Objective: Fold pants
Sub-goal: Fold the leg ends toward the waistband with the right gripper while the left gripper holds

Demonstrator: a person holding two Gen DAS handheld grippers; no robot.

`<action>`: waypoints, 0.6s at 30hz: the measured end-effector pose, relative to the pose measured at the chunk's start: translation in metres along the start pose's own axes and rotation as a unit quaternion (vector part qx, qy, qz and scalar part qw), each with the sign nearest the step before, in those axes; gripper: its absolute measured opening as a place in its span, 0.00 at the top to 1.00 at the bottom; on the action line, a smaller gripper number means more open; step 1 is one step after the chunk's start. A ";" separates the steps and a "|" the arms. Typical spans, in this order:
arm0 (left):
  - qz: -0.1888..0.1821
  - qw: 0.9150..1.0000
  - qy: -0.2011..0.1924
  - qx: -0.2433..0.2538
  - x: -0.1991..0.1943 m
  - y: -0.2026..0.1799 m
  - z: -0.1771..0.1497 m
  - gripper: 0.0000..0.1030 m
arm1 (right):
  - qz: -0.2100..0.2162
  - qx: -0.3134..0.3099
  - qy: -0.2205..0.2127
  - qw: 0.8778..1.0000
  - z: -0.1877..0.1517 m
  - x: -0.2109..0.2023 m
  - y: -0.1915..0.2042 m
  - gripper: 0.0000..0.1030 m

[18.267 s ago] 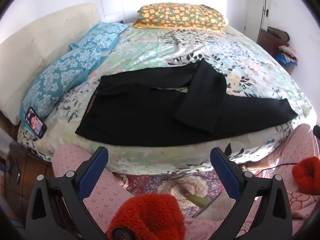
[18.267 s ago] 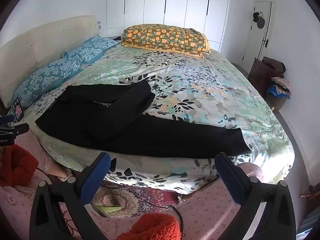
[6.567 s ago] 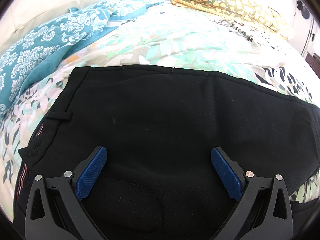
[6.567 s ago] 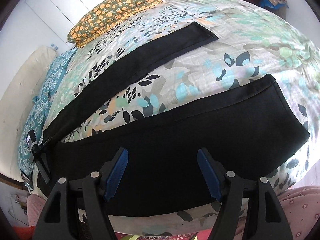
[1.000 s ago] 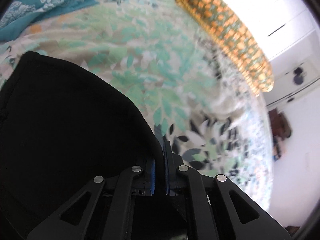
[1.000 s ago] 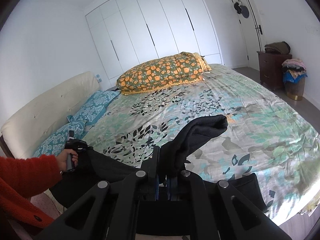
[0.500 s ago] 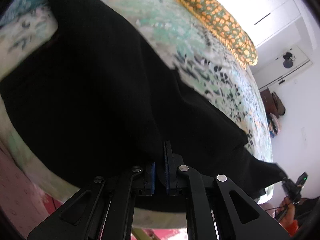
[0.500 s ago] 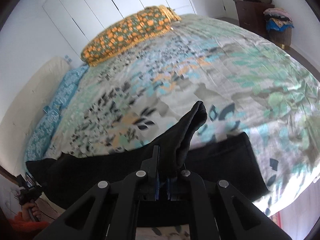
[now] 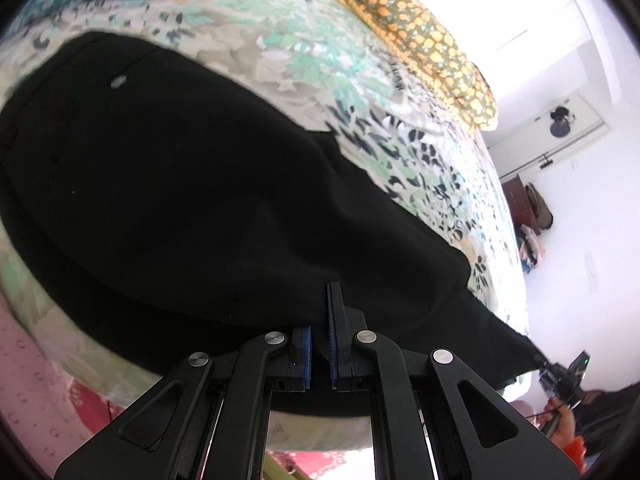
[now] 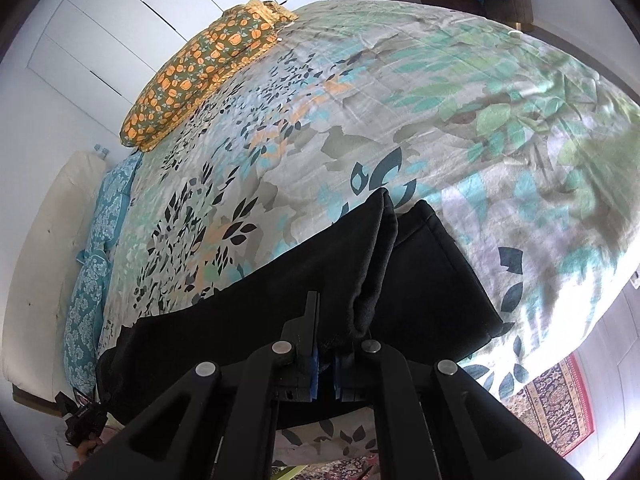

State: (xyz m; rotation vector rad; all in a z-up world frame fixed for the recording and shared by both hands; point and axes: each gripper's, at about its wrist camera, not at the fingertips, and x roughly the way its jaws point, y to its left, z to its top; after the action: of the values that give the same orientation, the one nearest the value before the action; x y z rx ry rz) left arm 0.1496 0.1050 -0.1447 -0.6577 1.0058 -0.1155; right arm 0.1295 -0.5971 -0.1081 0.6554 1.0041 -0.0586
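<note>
Pants of plain black woven cloth [image 9: 192, 184] lie along the near edge of the floral bedspread in teal, grey and black [image 10: 460, 120], one leg laid over the other. In the left wrist view we note the waist end at about ten o'clock, a small pale button on it, and the legs running off toward four o'clock. In the right wrist view the hem ends sit at centre: the lower hem [image 10: 436, 280] lies flat on the bedspread, while the upper hem [image 10: 372, 248] is lifted into a ridge.

We find the left gripper [image 9: 319, 320] with its blue-padded jaws drawn narrow, pinching a fold of the black cloth near the seat. The right gripper [image 10: 325, 344] is likewise drawn narrow, with the raised hem cloth bunched between its blue pads. Each gripper shows small at the far edge of the other's view, held by a bare hand with a red sleeve.

Beyond the pants, a long cushion in green with orange flowers [image 10: 200, 60] rests at the far side of the bed, at about eleven o'clock in the right wrist view. Teal damask pillows [image 10: 96, 264] lean on a cream padded headboard [image 10: 44, 240] at nine o'clock. White wardrobe doors [image 10: 120, 12] stand behind. A red patterned rug [image 10: 556, 404] lies on the floor at four o'clock.
</note>
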 end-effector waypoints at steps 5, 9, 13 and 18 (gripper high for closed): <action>0.044 0.998 0.031 0.033 0.003 -0.010 -0.014 0.96 | -0.041 -0.023 0.021 0.999 0.000 0.007 -0.003 0.95; 0.056 0.997 0.060 0.013 0.011 0.004 -0.020 0.96 | -0.054 -0.002 0.048 0.997 -0.003 0.020 -0.019 0.95; 0.059 0.996 0.062 0.015 0.013 0.000 -0.020 0.96 | -0.057 0.010 0.068 0.996 -0.003 0.025 -0.028 0.95; 0.063 0.995 0.077 0.009 0.021 0.002 -0.025 0.95 | -0.075 0.010 0.095 0.993 -0.005 0.033 -0.034 0.95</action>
State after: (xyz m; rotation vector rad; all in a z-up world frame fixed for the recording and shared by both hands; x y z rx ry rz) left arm 0.1401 0.0868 -0.1703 -0.5736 1.1903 -0.0660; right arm 0.1328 -0.6136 -0.1526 0.6111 1.2363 -0.1411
